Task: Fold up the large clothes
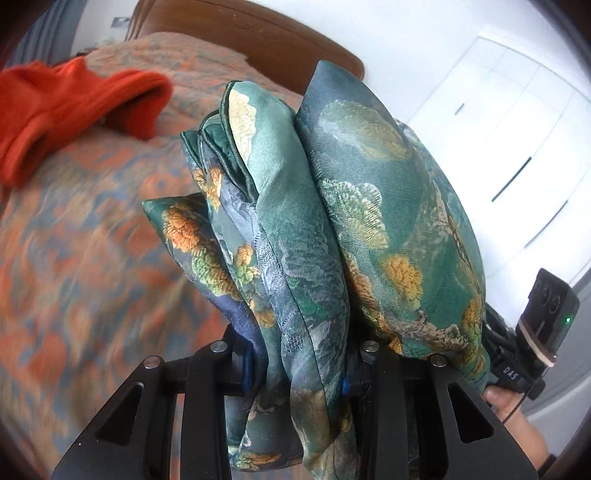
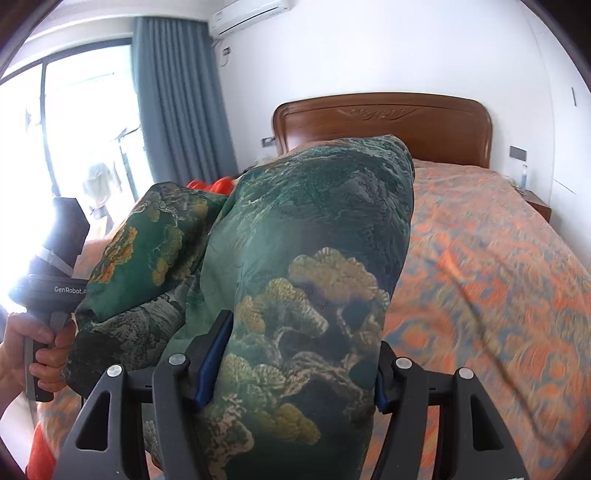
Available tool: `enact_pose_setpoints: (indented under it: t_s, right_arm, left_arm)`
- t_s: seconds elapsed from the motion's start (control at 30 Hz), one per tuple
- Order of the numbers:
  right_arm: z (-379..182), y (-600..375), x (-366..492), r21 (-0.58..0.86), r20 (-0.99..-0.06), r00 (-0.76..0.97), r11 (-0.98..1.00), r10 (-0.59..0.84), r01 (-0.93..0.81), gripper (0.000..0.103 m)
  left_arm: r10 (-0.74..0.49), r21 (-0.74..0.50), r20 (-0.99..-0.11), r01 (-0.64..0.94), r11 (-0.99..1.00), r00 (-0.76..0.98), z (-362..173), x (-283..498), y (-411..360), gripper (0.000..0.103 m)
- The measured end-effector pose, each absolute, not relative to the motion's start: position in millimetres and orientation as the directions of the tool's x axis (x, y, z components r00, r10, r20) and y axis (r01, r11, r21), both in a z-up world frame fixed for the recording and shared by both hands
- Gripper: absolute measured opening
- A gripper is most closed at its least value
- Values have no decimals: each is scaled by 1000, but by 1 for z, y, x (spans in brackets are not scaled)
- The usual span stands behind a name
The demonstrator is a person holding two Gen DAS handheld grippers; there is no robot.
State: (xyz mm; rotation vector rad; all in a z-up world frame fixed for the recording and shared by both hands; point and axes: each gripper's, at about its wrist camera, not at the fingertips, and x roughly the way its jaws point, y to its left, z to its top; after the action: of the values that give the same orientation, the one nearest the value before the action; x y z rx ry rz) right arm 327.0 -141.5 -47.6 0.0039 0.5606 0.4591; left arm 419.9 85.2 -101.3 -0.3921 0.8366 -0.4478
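Two grippers clamp one green printed garment (image 1: 332, 229), which is bunched in thick folds and held up above the bed (image 1: 74, 240). On the left gripper (image 1: 301, 365) the jaws are drawn close together on a narrow bundle of several layers, whose edges fan out toward 12 o'clock and fill the middle of the left wrist view. On the right gripper (image 2: 291, 369) the jaws stand wider, pressed on a fat roll of the same cloth that rises toward 12 o'clock and hides much of the mattress behind it. In the right wrist view, at 9 o'clock, a hand (image 2: 33, 354) grips the handle of the other gripper, with more of the garment draped beside it. An orange-red garment (image 1: 74, 107) lies on the patterned orange-and-blue bedspread (image 2: 498, 277) at 10 o'clock in the left wrist view, well apart from the held cloth. A brown wooden headboard (image 2: 443, 125) stands at the far end of the bed. Beyond it are a white wall with an air conditioner (image 2: 251, 14) at 12 o'clock, a grey-blue curtain (image 2: 177, 103) beside a bright window (image 2: 74, 129), and white wardrobe doors (image 1: 498, 147) at 2 o'clock in the left wrist view.
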Motion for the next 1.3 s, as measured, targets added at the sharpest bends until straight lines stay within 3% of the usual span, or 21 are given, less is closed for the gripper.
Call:
enact_pose_setpoints:
  t_s: [0.17,0.27,0.37,0.43,0.53,0.67,0.8,0.9,0.97,1.07,1.13,1.3]
  right_arm:
    - [-67,-182,391,173,-528,747,912,405,-372,63]
    - [-107,-201,440,234,-600,692,915,401,-328,64]
    - [-155,-220,471,313,-679,619,919,394,-241,72]
    - [-164,-235,473,415,-641,620,884,452,-216,78]
    - [-156,-245,460,462,-599,641,861,479,-212,79]
    - [-125,-241,420,333,-619,684,917,387,-217,80]
    - [-79,-224,339,108,-554,792,966,255,-236,84]
    - [-52,-217,277,-2,-480,859,979,176,-202,92]
    - [-40,-219,242,4,-441,885,986,153,-168,101]
    - [-35,-225,201,69,-428,892,989,147,-129,102]
    - [-44,-232,179,102,-469,871,989,145,-109,102]
    - [-65,-231,140,57,-509,861,998,28,1,102]
  left_arm:
    - [-489,-463,-674,199,864,553,-140,489,53,36]
    - [-426,-443,-755,92,892,499,-194,515,48,53]
    - [-454,-529,-722,6,848,523,-217,518,69,79]
    - [-461,-549,-693,8,836,555,-211,506,80,81]
    - [-362,-422,-680,64,904,637,-180,468,87,83]
    - [-133,-108,-622,83,991,772,-138,389,78,101]
    - [39,96,-542,16,995,840,-119,311,61,102]
    - [87,124,-501,-28,992,861,-112,266,46,102]
    - [134,117,-474,-88,989,871,-100,247,39,102]
    - [165,82,-457,-144,986,874,-93,220,29,102]
    - [166,70,-472,-151,986,866,-95,208,21,102]
    - [130,69,-506,-111,991,853,-96,175,3,102]
